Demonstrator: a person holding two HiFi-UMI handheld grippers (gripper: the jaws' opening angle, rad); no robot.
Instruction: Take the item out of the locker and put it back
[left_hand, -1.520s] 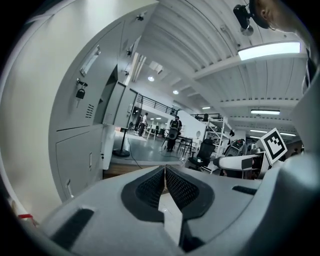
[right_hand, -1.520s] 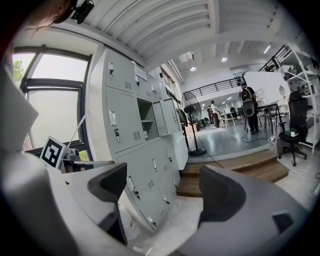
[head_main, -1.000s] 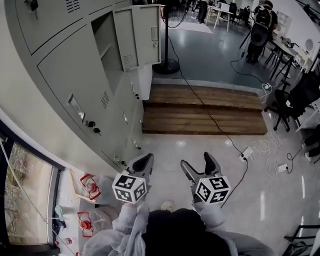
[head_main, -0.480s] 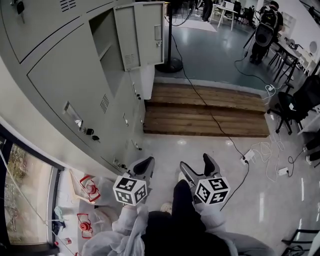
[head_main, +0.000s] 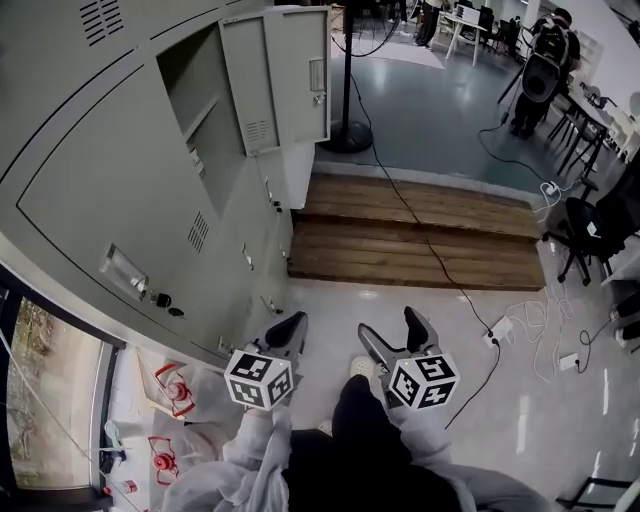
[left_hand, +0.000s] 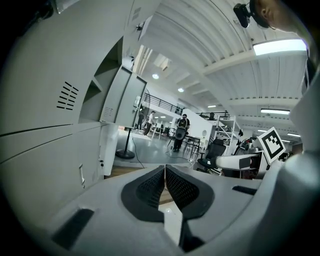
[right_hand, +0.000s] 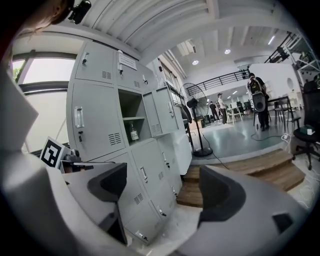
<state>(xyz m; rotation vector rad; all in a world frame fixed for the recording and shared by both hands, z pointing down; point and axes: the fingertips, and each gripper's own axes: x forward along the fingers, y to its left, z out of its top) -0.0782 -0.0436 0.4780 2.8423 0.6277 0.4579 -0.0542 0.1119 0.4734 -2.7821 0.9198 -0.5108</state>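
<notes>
The grey locker bank fills the left of the head view, with one compartment standing open and its door swung outward. In the right gripper view a small bottle stands on the floor of that open compartment. My left gripper is held low near the locker foot, jaws shut with nothing between them. Beside it my right gripper is open and empty, pointing toward the lockers. Both are well short of the open compartment.
A wooden platform lies ahead on the floor, with a fan stand and a black cable crossing it. A person with a backpack stands far off. Office chairs are at the right. Red-and-white objects sit at lower left.
The view has shifted closer to the lockers, and a dark-trousered leg has stepped forward between the grippers. Both grippers keep their positions and states.
</notes>
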